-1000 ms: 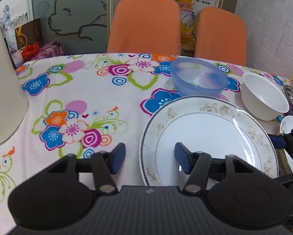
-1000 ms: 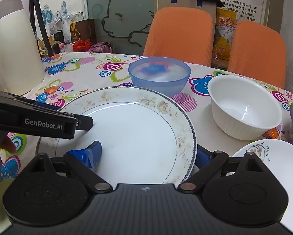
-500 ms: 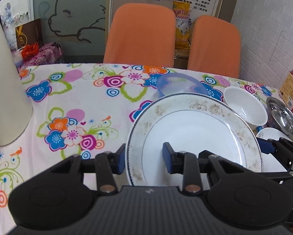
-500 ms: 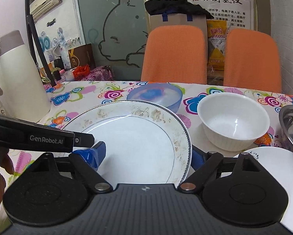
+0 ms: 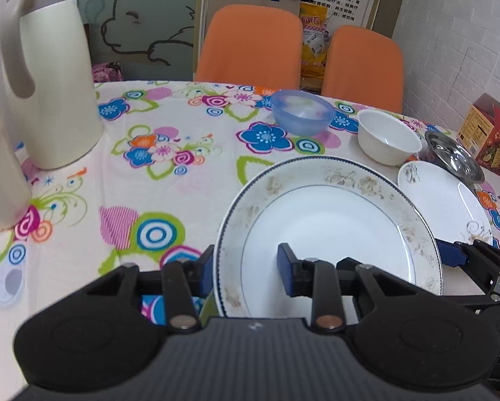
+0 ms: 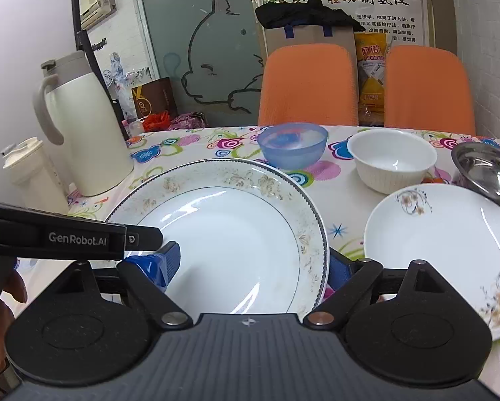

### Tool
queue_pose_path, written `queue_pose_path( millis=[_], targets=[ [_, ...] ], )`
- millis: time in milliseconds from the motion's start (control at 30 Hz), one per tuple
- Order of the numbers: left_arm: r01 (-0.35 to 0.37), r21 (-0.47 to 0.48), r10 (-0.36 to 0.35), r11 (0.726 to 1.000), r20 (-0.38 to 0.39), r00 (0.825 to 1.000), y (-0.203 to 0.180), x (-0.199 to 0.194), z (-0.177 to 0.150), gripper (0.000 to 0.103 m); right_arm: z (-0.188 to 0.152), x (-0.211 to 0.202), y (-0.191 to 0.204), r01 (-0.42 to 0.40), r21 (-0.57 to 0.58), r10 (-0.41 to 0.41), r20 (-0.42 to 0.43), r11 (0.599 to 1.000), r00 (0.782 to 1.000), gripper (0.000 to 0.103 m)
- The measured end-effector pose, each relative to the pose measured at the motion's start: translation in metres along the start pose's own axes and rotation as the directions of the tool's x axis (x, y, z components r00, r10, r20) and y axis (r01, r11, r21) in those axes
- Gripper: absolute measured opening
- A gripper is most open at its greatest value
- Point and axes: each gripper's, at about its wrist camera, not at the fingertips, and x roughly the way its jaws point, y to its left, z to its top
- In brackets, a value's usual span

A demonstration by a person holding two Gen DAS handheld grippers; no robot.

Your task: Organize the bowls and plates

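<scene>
L gripper (image 5: pixel 246 269) jaws pinch big plate (image 5: pixel 330 234) rim; R gripper (image 6: pixel 251 267) jaws clamp its opposite edge.

Large floral-rimmed plate (image 5: pixel 330 220) raised, tilted, small plate (image 5: pixel 447 197), blue bowl (image 5: pixel 302 112), white bowl (image 5: pixel 388 137) beyond

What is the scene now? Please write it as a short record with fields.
held item: large plate, floral rim
left gripper: shut on the plate's left rim
right gripper: jaws straddle the plate's right rim; contact unclear
small plate: on the tablecloth, right of the large plate
bowls: blue bowl, white bowl, side by side behind the plates
metal bowl: far right
jug: cream, on the left
</scene>
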Motion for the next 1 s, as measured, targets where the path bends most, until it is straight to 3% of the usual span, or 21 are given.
queue_pose_path(
  millis=[267,367,467,633,667,700,733,833,1000],
  targets=[
    [-0.011,0.008,0.011,1.000,-0.003,1.000,0.005,-0.016,-0.037,0.032,-0.042,-0.023,0.014,-0.025,0.035,0.025,-0.016,0.999,1.000,0.077],
    [-0.021,0.001,0.021,1.000,0.001,1.000,0.007,-0.015,-0.041,0.032,-0.047,-0.028,0.023,-0.004,-0.004,0.004,-0.006,1.000,1.000,0.077],
    [-0.052,0.014,0.052,0.999,0.017,0.999,0.007,-0.013,-0.046,0.032,-0.050,-0.023,0.021,-0.033,0.024,0.034,-0.027,0.999,0.999,0.077],
    [-0.028,-0.039,0.029,0.999,0.034,0.999,0.024,-0.010,-0.046,0.034,-0.056,-0.019,0.019,-0.048,0.025,0.048,-0.017,0.999,0.999,0.074],
    [-0.032,-0.049,0.035,0.998,0.058,0.998,0.026,-0.015,-0.045,0.037,-0.055,-0.020,0.019,-0.037,0.026,0.037,-0.003,0.999,0.999,0.074],
    [-0.040,-0.060,0.045,0.997,0.082,0.996,0.029,-0.020,-0.043,0.048,-0.053,-0.024,0.017,-0.033,0.033,0.032,0.017,0.999,0.999,0.075],
    [-0.052,-0.077,0.061,0.996,0.116,0.991,0.033,-0.027,-0.040,0.052,-0.051,-0.028,0.014,-0.038,0.050,0.036,0.042,0.998,0.998,0.075],
    [-0.067,-0.106,0.085,0.992,0.171,0.982,0.040,-0.042,-0.030,0.053,-0.045,-0.038,0.002,-0.004,0.092,-0.005,0.094,0.996,0.996,0.075],
    [-0.046,-0.093,0.062,0.995,0.173,0.983,0.036,-0.048,-0.022,0.056,-0.044,-0.048,-0.020,-0.011,0.161,-0.005,0.097,0.987,0.995,0.076]
  ],
)
